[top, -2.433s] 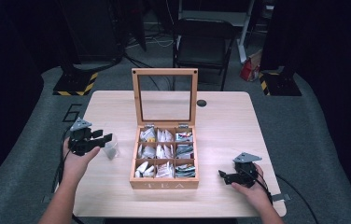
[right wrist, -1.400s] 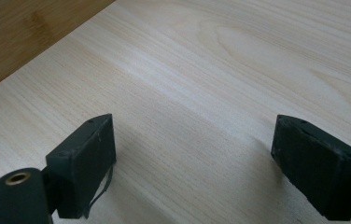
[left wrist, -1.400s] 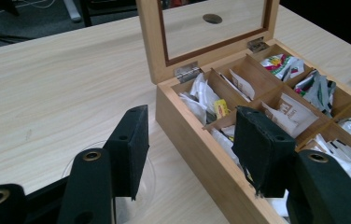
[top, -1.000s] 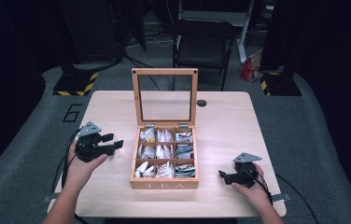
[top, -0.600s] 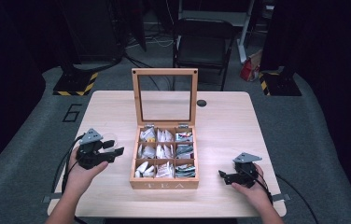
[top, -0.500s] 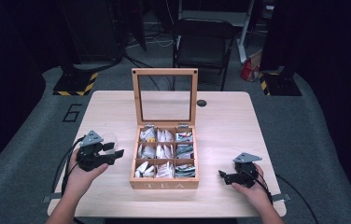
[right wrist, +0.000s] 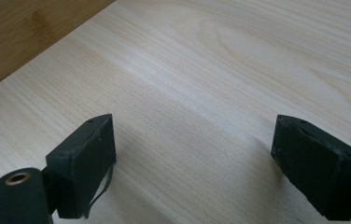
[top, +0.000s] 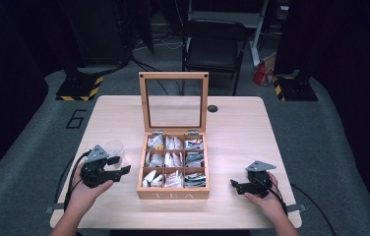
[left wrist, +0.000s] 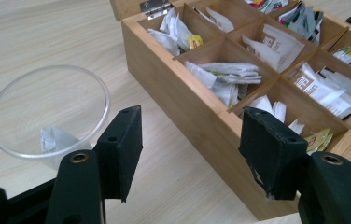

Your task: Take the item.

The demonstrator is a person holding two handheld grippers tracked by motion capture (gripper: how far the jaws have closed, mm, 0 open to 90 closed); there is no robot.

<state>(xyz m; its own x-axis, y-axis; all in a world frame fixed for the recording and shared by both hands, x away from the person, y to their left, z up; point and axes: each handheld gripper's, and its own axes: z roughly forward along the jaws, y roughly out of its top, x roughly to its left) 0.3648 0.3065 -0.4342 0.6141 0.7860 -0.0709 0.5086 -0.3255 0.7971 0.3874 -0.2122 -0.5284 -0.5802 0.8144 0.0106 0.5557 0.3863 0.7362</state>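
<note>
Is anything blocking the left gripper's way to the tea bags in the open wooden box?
Nothing visible does. The left gripper has open, empty jaws that have just been widening, over bare table beside the wooden tea box. The glass lid stands upright at the back, so the compartments lie open. The clear plastic cup sits off to the side.

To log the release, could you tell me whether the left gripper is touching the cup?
Apart: the left gripper view shows the left gripper open, bare table before the cup.

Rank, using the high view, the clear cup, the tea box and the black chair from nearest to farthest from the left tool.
1. Clear cup, just beyond the left tool.
2. Tea box, to its right, mid-table.
3. Black chair, beyond the table's far edge.
</note>
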